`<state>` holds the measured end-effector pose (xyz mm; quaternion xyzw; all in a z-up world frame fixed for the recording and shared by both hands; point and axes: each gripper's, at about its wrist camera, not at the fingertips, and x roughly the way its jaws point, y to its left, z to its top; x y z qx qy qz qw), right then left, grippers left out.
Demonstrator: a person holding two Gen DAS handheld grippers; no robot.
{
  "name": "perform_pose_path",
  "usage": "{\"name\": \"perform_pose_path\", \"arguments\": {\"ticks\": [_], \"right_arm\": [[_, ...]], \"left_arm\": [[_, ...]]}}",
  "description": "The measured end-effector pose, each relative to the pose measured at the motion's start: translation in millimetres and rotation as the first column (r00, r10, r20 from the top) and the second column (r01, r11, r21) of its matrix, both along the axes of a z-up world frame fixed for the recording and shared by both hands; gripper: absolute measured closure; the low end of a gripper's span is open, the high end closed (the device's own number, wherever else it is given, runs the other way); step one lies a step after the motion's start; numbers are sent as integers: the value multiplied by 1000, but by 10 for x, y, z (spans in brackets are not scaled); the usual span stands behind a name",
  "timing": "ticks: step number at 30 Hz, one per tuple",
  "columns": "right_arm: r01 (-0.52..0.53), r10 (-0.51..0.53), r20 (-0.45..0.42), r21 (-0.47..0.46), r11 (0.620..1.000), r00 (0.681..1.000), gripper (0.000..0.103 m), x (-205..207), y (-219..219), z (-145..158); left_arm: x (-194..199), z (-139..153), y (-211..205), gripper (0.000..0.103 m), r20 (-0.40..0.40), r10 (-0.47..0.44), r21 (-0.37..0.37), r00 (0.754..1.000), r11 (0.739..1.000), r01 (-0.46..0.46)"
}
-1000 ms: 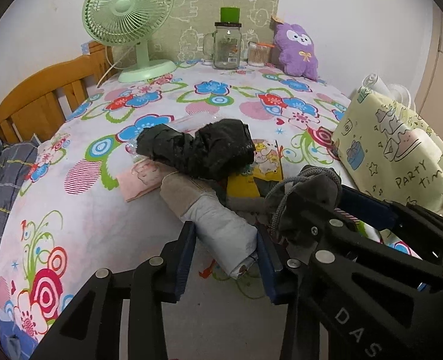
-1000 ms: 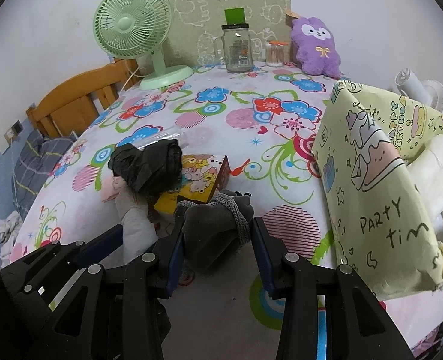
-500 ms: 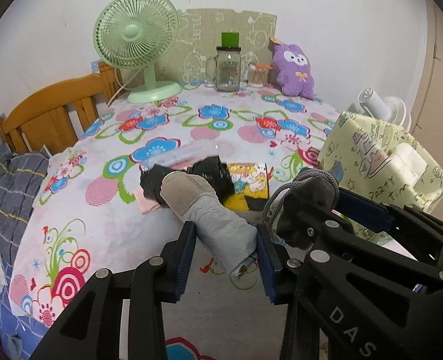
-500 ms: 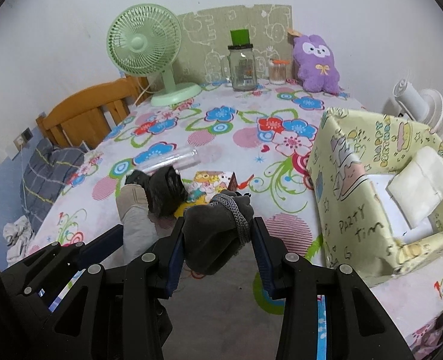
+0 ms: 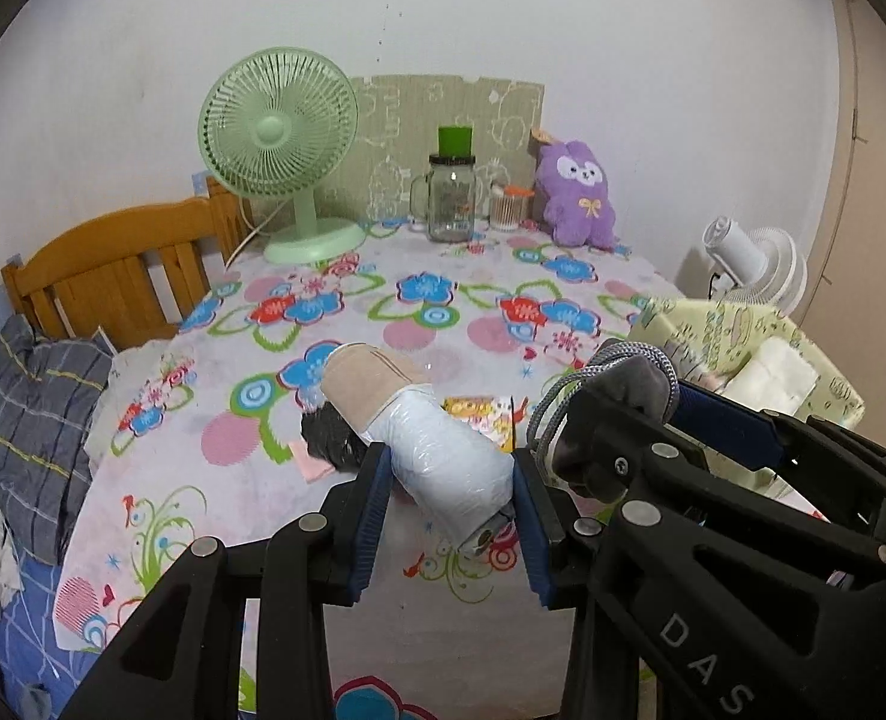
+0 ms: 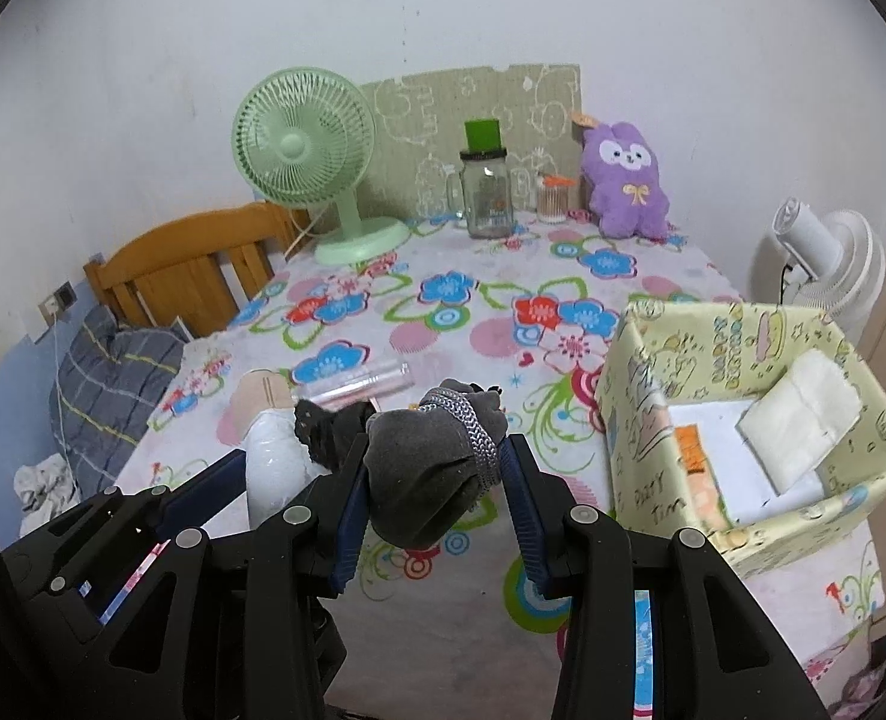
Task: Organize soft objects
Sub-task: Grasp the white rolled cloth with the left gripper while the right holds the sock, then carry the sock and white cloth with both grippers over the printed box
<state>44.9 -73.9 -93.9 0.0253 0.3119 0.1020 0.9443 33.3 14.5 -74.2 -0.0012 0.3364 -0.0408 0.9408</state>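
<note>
**Two soft bundles held above a crowded tabletop**

Above a flowered tablecloth (image 5: pixel 419 324), the left gripper (image 5: pixel 451 501) is clamped on a rolled bundle (image 5: pixel 443 450), pale blue and wrapped in clear film, with a beige band at its far end. Its blue pads press both sides of the roll near one end, so most of the length juts forward unsupported. Beside it, the right gripper (image 6: pixel 431 468) is closed around a dark grey cloth wad (image 6: pixel 425 450) tied with a grey braided cord. Both bundles hang clear of the table, over a black bundle (image 5: pixel 329 438) and a yellow cartoon packet (image 5: pixel 478 414) left on the cloth.

A paper-covered box (image 6: pixel 640 360) stands to the right, open at the top, with a folded white cloth (image 6: pixel 799 420) already inside; it looks the likely destination.

The slick film could let the roll slide or tip out of the pads, gripped as it is off-centre. The two grippers sit nearly touching, so a careless swing toward the box could knock one bundle against the other, or catch the box's thin wall and push it over.
</note>
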Motion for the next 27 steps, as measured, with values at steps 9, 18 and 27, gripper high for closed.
{"name": "perform_pose_path", "arguments": {"ticks": [9,18,27], "right_arm": [[-5,5,40,-3,1000,999,57,-24,-26,215],[1,-1,60,-3,1000,998,57,10,-127,332],[13,-11,74,-23,1000,997,57,64,-313,417]], "left_arm": [[-1,207,-24,63,43,6,3,999,1000,-6],[47,308,-133,63,65,-3,9,998,1000,2],[113,369,-323,63,79,-27,3,997,1000,27]]}}
